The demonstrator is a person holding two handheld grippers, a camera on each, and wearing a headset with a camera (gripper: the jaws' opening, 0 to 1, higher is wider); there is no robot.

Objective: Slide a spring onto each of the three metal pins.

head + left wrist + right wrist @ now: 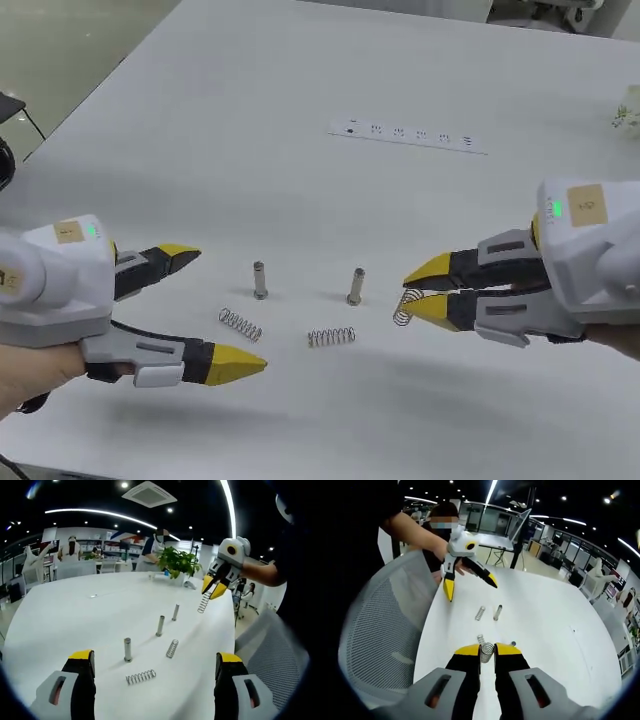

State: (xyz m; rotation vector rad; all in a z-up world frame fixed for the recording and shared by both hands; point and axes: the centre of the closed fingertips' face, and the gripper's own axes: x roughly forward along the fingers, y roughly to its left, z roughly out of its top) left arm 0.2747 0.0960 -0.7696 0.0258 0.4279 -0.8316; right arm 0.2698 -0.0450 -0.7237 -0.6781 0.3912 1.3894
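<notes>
1. Currently, the head view shows the left gripper over the white table, with its jaws spread wide and nothing between them.
2. The right gripper has its jaws almost together and pinches the held spring, which hangs from the tips toward 7 o'clock.
3. The head view shows two upright pins, the left pin and the middle pin. The first loose spring lies on the table at 7 o'clock of the left pin. The second loose spring lies at 7 o'clock of the middle pin.
4. The left gripper view shows a third pin, upright at 1 o'clock of the middle pin. The three pins form one row. The held spring dangles just beside the third pin, at its 2 o'clock.
5. The right gripper view shows the held spring nearly end-on, clamped between the yellow tips. The left gripper is at 11 o'clock with its jaws apart.
</notes>
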